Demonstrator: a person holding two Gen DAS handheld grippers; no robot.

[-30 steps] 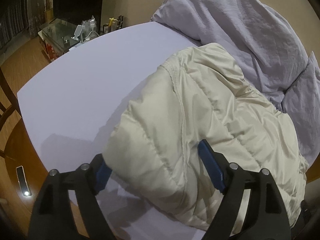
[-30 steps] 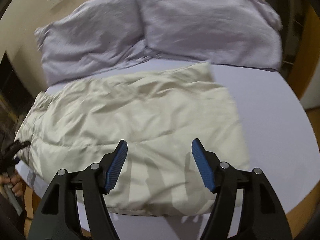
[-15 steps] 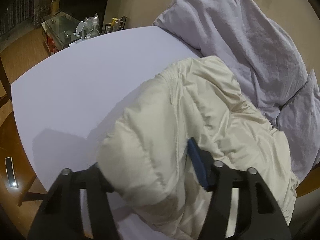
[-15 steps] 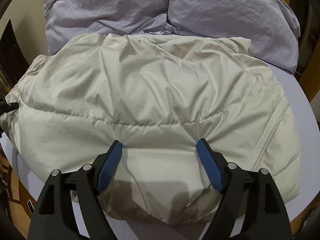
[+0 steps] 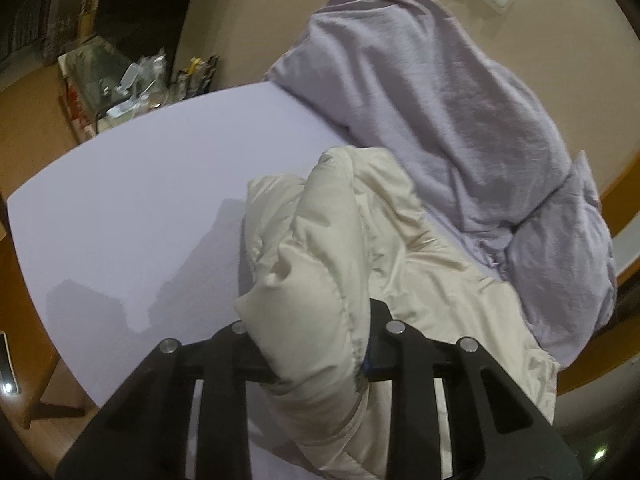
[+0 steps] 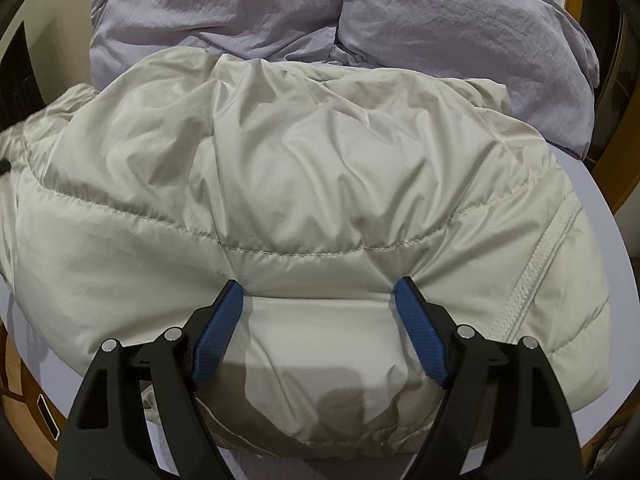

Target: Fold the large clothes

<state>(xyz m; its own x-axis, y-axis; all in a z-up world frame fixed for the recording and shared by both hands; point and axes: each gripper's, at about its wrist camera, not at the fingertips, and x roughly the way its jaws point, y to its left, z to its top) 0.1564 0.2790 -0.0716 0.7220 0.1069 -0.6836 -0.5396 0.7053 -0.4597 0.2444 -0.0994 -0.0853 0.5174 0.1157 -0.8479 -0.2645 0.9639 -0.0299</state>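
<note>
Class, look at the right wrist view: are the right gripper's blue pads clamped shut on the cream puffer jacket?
No. The right gripper stands wide open, its tips resting against the cream puffer jacket.

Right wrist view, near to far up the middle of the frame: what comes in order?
Right hand-held gripper, jaws open → cream puffer jacket → lavender bedding heaped behind it.

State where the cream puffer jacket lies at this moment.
The cream puffer jacket lies on the lilac table, in front of the lilac bedding; the left gripper pinches its end.
</note>
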